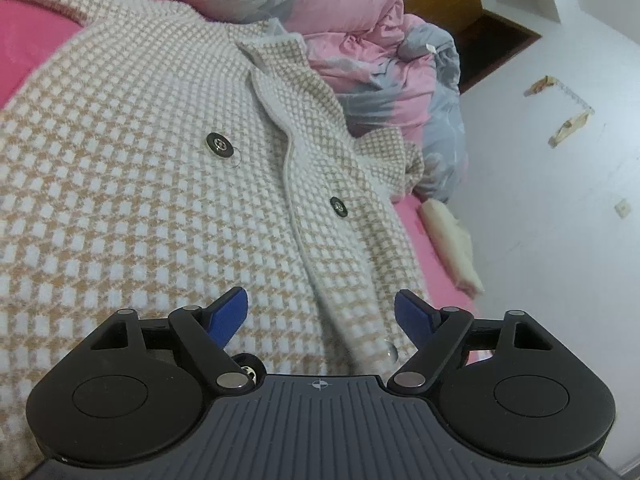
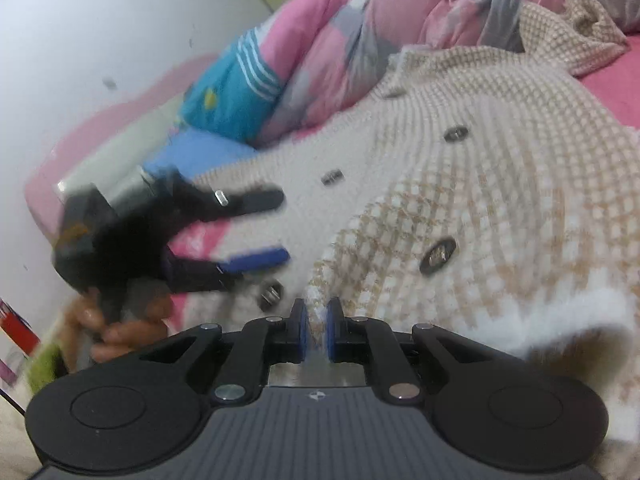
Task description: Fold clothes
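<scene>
Both grippers meet the checked cardigan: right gripper pinches its edge, left gripper gapes above it.

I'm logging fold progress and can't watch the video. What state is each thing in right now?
Cardigan: spread on the bed, unfolded, front edge lifted.
Right gripper: shut on the cardigan's edge.
Left gripper: open, fabric between its pads, not pinched.
Quilt: bunched in a heap beyond the cardigan.
Buttons: not fastened.
</scene>
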The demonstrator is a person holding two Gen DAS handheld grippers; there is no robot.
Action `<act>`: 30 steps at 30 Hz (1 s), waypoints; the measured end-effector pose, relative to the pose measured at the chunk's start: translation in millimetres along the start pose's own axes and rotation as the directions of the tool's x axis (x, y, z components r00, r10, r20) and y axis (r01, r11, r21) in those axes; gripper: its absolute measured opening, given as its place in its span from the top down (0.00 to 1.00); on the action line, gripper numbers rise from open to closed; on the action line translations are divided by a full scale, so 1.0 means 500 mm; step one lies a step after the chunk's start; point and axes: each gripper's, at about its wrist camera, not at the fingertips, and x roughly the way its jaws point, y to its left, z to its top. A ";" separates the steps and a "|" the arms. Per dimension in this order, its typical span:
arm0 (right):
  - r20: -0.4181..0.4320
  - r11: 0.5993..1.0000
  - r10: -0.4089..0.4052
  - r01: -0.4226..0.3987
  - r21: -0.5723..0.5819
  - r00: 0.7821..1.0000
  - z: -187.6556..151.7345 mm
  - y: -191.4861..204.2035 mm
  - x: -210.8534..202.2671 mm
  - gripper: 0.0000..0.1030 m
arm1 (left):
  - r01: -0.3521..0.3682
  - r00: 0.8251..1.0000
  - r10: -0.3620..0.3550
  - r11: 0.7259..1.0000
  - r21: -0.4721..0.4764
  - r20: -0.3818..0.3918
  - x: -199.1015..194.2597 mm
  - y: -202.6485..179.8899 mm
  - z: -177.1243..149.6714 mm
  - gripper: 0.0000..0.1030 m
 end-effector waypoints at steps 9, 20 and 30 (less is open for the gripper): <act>-0.144 0.990 0.061 -0.042 0.131 0.988 -0.052 -0.027 0.053 0.77 | -0.066 0.997 0.068 0.995 0.068 -0.022 0.015 -0.005 -0.012 0.41; -0.043 0.926 0.084 -0.062 0.373 0.996 -0.081 -0.140 -0.115 0.59 | -0.110 0.987 0.140 0.947 0.301 -0.080 -0.006 -0.041 -0.044 0.43; 0.037 0.766 0.115 -0.113 0.632 0.993 -0.124 -0.212 -0.035 0.58 | -0.007 0.995 0.036 0.956 0.293 -0.095 -0.058 -0.055 -0.075 0.43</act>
